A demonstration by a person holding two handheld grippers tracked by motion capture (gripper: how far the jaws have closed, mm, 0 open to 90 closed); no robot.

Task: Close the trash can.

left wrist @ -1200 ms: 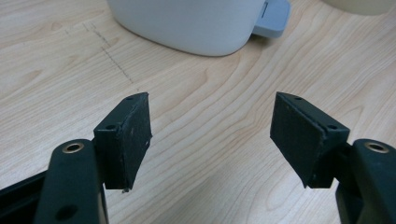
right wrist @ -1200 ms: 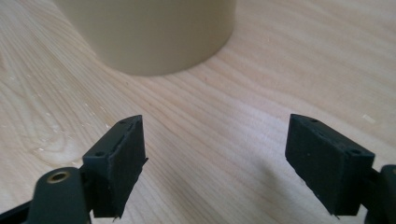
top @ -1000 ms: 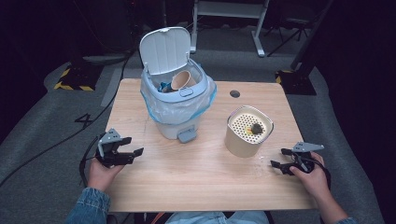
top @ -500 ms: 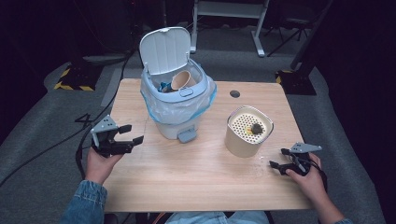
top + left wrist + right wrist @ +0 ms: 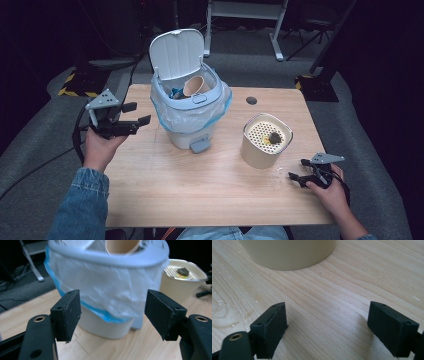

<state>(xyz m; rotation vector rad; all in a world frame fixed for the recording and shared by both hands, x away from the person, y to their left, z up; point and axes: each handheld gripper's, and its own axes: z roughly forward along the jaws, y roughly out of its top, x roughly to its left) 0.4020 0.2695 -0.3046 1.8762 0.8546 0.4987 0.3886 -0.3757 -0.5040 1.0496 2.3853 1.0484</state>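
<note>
Bin (image 5: 189, 112) at table (image 5: 165, 195) centre-back, lid up, cup (image 5: 195, 86) inside. Canister (image 5: 265, 141) right of bin, nearer front. Left gripper (image 5: 134, 114) just left of bin, raised. Right gripper (image 5: 298, 170) low at front-right, near canister.

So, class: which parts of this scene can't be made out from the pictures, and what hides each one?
- Bin contents: high view, the cup and rim cover what lies below.
- Dark lump on the beige tub: too small to identify.
- Tub top: right gripper view, cut off by the upper edge.
- Bin lid: left gripper view, cut off by the top edge.
</note>
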